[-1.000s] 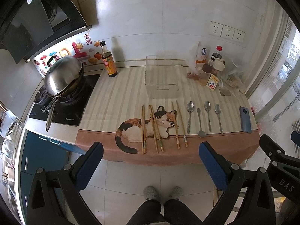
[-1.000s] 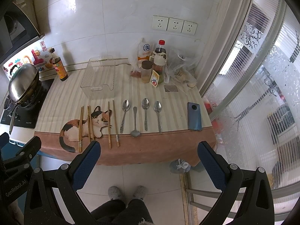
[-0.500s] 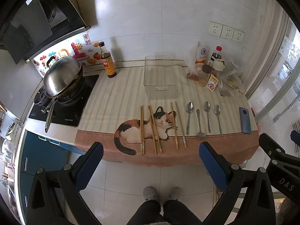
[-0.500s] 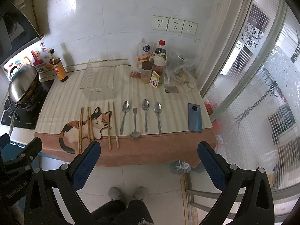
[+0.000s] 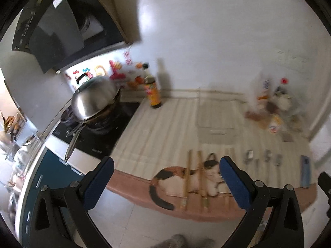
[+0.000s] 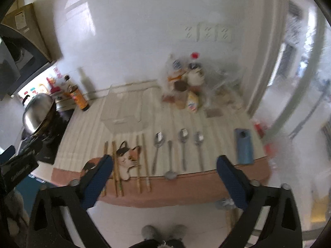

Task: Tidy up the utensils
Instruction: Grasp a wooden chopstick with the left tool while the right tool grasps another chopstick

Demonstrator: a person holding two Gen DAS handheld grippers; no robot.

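Observation:
Several wooden chopsticks lie in pairs across the cat print on the striped tablecloth, near the table's front edge. Right of them lie several metal spoons. Behind both stands a clear plastic bin. My right gripper hovers in front of the table edge, over the spoons and chopsticks; its jaws are closing with nothing between them. My left gripper is open and empty, above the chopsticks and the cat print. The spoons and the bin show blurred at the right.
A blue phone lies at the table's right end. Bottles and jars crowd the back right. A sauce bottle stands at the back left, beside a lidded wok on the stove. A person's slippered feet show below.
Both views have dropped closer to the table and are now blurred. The left view has swung toward the stove. The right gripper's fingers stand slightly narrower than before.

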